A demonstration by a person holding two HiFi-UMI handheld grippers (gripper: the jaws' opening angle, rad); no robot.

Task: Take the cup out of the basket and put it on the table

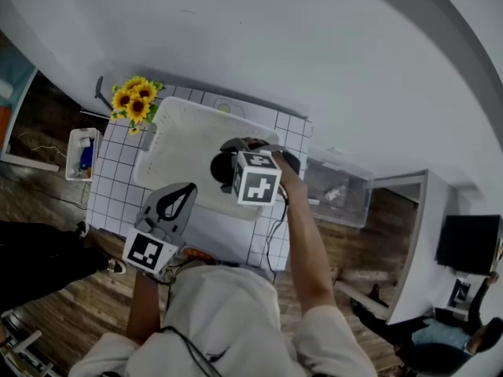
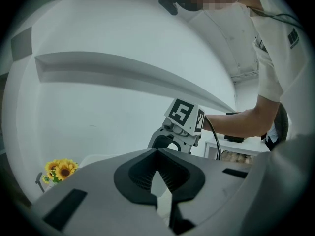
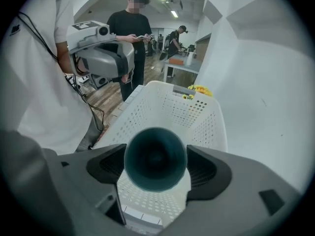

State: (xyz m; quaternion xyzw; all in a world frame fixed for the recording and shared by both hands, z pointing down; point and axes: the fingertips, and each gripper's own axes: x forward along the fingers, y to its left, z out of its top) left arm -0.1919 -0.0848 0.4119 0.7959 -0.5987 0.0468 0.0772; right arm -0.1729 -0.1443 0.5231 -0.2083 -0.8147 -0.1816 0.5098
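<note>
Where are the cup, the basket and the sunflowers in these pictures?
cup (image 3: 155,159), right gripper view: middle of its dark round end.
basket (image 3: 170,109), right gripper view: its perforated far wall.
sunflowers (image 1: 135,100), head view: the yellow blooms.

Bare tiles of the table (image 1: 110,191) lie open left of the basket (image 1: 177,140); its walls, the sunflowers (image 1: 134,102) and my left gripper (image 1: 185,188) hem that strip.

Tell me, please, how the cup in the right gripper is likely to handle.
The cup seems stiff: its rim is round though the right gripper clamps it. Its smooth-looking surface may slip. Being round, it would probably roll if laid sideways.
</note>
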